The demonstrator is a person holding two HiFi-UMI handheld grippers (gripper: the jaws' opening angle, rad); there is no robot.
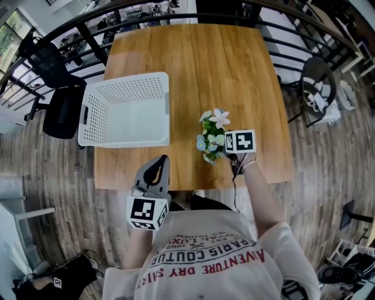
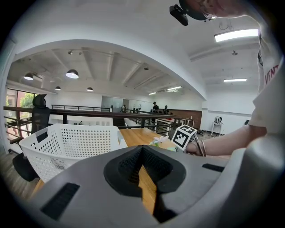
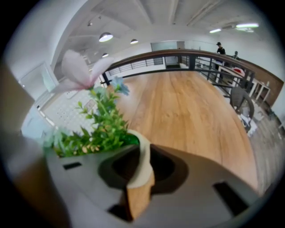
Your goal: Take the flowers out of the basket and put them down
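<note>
A small bunch of artificial flowers (image 1: 212, 137) with green leaves stands in a cream pot on the wooden table (image 1: 222, 70), to the right of the white perforated basket (image 1: 96, 114). My right gripper (image 1: 227, 153) is at the pot from the near side. In the right gripper view the pot's rim (image 3: 144, 160) fills the gap between the jaws, with the flowers (image 3: 100, 129) just beyond. My left gripper (image 1: 161, 164) hovers over the table's front edge, jaws together and nothing between them. The left gripper view shows the basket (image 2: 67, 142) ahead and the flowers (image 2: 158, 141) to its right.
The basket looks empty in the head view. A black office chair (image 1: 58, 88) stands left of the table and a dark round chair (image 1: 319, 88) to its right. A black railing (image 1: 176, 9) runs behind the far edge. Bare wood lies beyond the flowers.
</note>
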